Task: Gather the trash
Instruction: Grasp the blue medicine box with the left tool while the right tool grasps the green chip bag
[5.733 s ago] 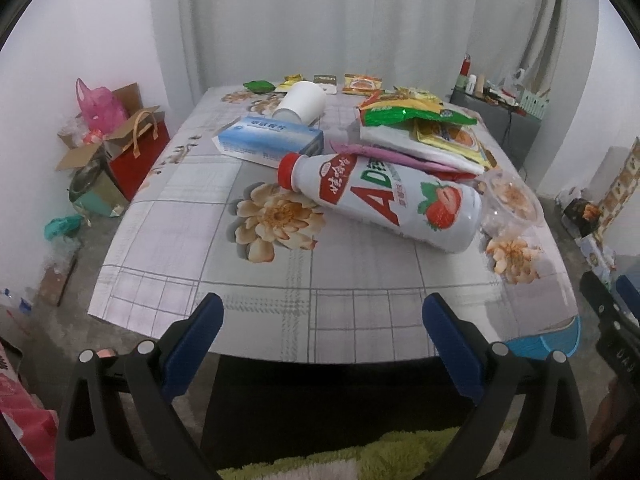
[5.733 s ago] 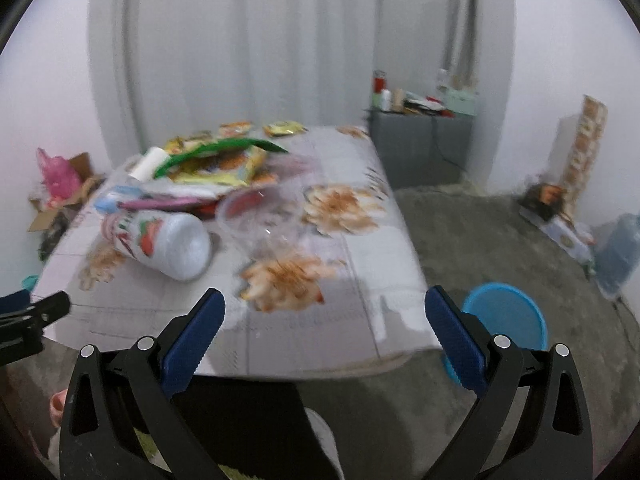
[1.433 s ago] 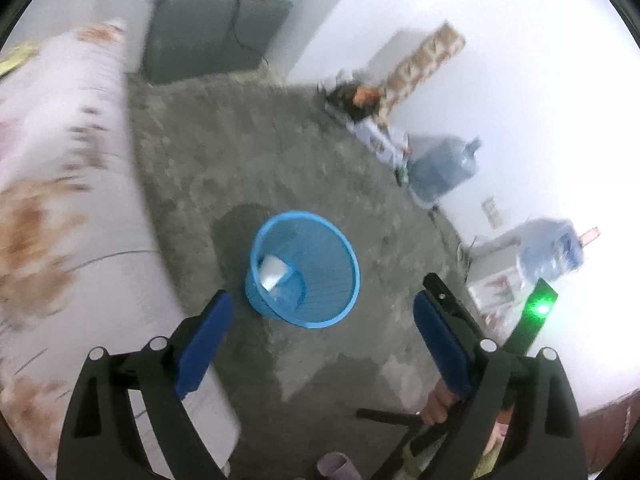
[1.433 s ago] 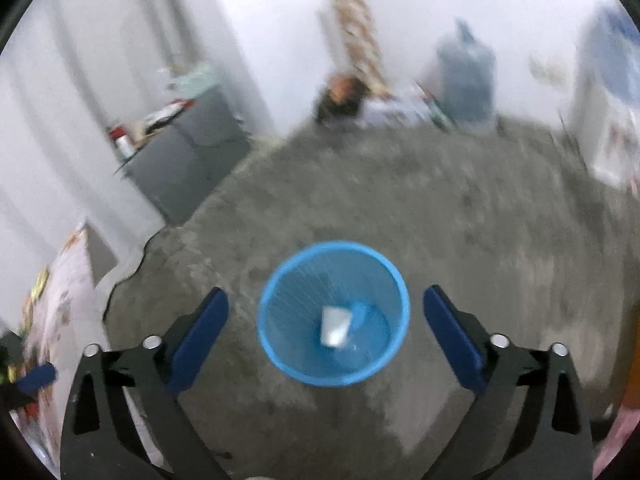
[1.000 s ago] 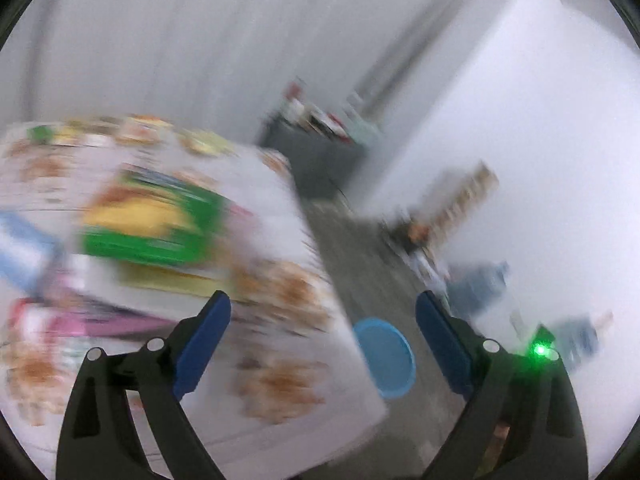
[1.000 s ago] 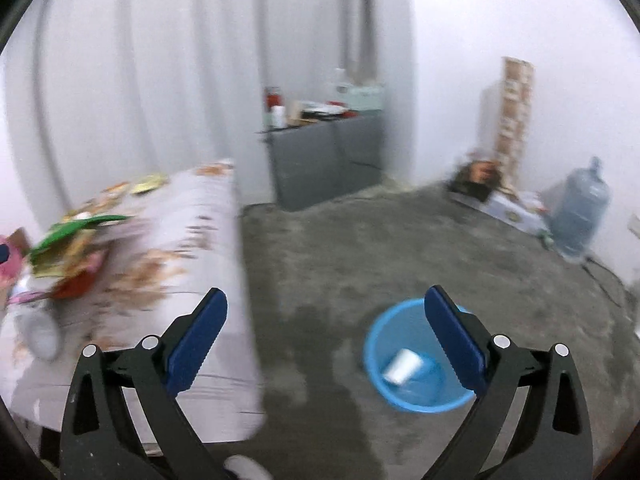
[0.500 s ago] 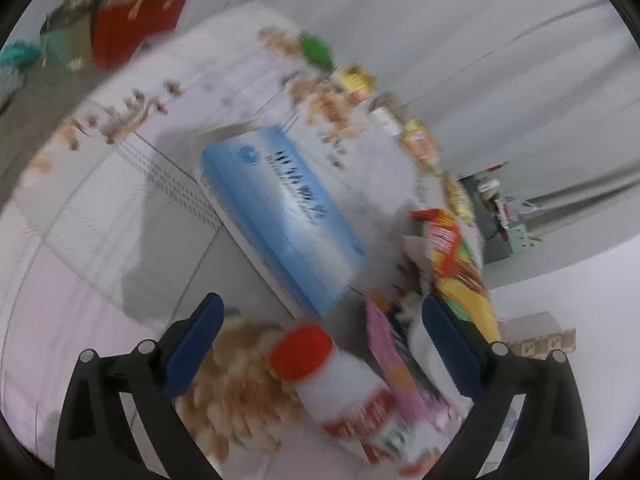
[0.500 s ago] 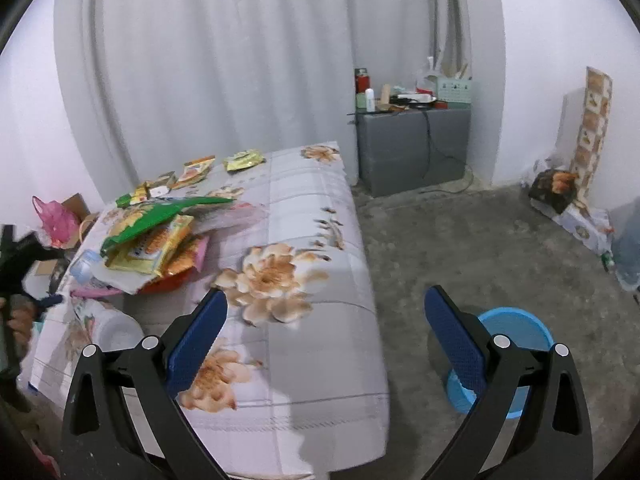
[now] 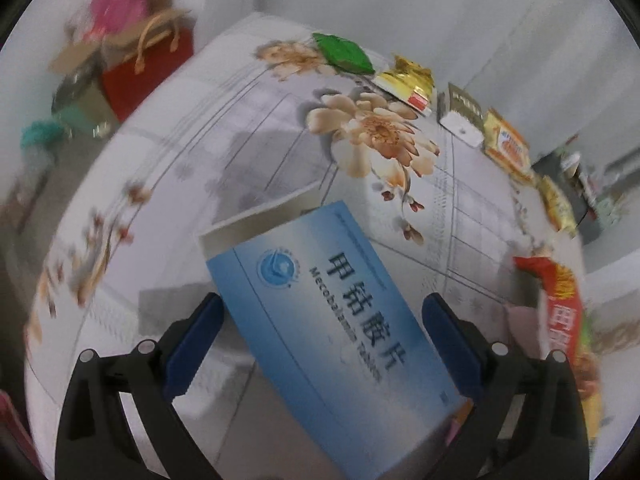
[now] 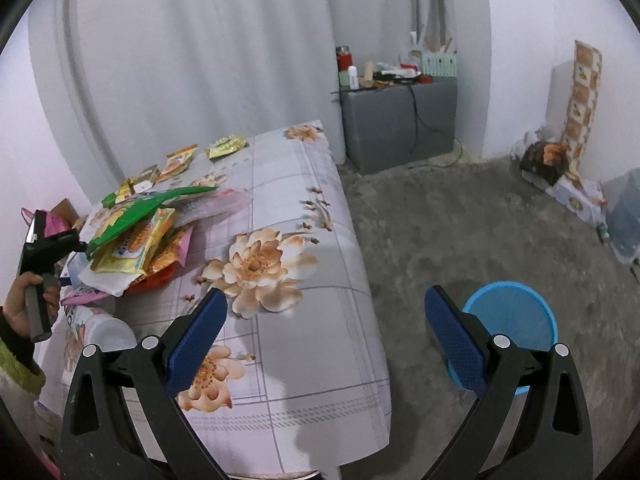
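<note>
Where bin showed earlier, left hand-held gripper (image 9: 320, 344) straddles blue box (image 9: 332, 320)

a plain home room is showing: floral cloth (image 10: 304, 248) covering a table, white curtains (image 10: 192, 60) hanging, a grey cabinet (image 10: 400, 120) standing on carpet (image 10: 460, 232).

Blue box's (image 9: 340, 344) near end cut off

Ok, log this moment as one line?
left gripper: open, straddling blue box, no grip | right gripper: open, empty, above table edge | bin: on floor
</note>
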### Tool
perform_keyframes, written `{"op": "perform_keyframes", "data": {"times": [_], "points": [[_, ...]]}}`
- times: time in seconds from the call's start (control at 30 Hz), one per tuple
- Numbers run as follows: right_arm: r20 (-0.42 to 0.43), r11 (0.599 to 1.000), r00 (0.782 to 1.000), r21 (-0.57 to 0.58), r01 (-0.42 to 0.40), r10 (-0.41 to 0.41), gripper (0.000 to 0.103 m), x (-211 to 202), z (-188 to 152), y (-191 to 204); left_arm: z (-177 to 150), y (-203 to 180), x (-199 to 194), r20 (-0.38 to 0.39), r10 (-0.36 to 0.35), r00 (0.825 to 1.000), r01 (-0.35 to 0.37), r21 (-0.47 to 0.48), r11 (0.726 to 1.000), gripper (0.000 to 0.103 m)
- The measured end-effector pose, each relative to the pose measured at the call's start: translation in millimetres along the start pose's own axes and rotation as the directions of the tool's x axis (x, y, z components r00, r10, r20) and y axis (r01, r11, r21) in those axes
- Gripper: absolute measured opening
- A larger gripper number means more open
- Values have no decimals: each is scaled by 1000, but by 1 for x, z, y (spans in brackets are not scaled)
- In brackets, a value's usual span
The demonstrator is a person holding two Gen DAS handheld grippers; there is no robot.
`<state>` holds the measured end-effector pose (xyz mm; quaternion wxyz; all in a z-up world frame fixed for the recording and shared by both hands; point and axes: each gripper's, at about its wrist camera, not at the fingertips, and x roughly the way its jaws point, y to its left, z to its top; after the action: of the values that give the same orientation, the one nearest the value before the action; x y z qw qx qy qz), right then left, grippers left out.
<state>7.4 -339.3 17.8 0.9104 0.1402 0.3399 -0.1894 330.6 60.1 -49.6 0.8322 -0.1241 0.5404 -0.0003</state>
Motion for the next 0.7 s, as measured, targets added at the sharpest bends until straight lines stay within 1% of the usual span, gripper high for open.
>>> {"op": "perform_keyframes", "data": {"times": [0.1, 0.17, 0.23, 0.27, 0.3, 0.33, 0.37, 0.4, 0.47, 0.5, 0.53, 0.57, 0.67, 0.7], "points": [[-7, 1000, 1000, -2, -1, 1, 95, 3, 0, 4, 5, -12, 11, 7, 32, 999, -33, 100, 994, 97], [-13, 1000, 1000, -5, -2, 2, 95, 5, -1, 6, 6, -20, 17, 17, 43, 999, -45, 187, 981, 97], [-22, 1000, 1000, -8, -4, 4, 95, 6, -2, 7, 6, -29, 24, 27, 71, 997, -76, 300, 951, 97], [-26, 1000, 1000, -10, -5, 4, 95, 7, -3, 8, 5, -34, 26, 41, 80, 996, -89, 361, 928, 98], [-28, 1000, 1000, -12, -4, 4, 95, 7, -3, 9, 4, -37, 27, 64, 68, 996, -88, 412, 907, 98], [-30, 1000, 1000, -14, -3, 2, 95, 7, -4, 9, 3, -38, 25, 85, 60, 995, -93, 467, 879, 98], [-31, 1000, 1000, -16, -1, 0, 95, 7, -4, 9, 2, -38, 24, 90, 56, 994, -94, 504, 859, 98], [-32, 1000, 999, -18, 1, -1, 95, 7, -4, 10, 1, -37, 23, 84, 53, 995, -90, 548, 831, 98], [-32, 1000, 999, -22, 3, -4, 95, 6, -5, 10, -3, -34, 18, 65, 54, 996, -82, 601, 795, 98], [-33, 1000, 999, -22, 3, -4, 95, 7, -5, 10, -6, -33, 16, 54, 50, 997, -73, 618, 783, 98], [-34, 1000, 999, -20, 2, -2, 95, 7, -5, 10, -11, -28, 12, 30, 38, 999, -48, 635, 771, 98], [-36, 1000, 999, -18, -1, 1, 95, 8, -6, 10, -16, -23, 9, 4, 23, 1000, -20, 638, 770, 98], [-46, 1000, 999, -19, -11, 10, 95, 11, -6, 15, -36, -12, 1, -86, -39, 996, 83, 614, 785, 98], [-48, 1000, 999, -22, -14, 13, 95, 11, -6, 17, -46, -10, -6, -73, -44, 996, 80, 619, 781, 98]]}}
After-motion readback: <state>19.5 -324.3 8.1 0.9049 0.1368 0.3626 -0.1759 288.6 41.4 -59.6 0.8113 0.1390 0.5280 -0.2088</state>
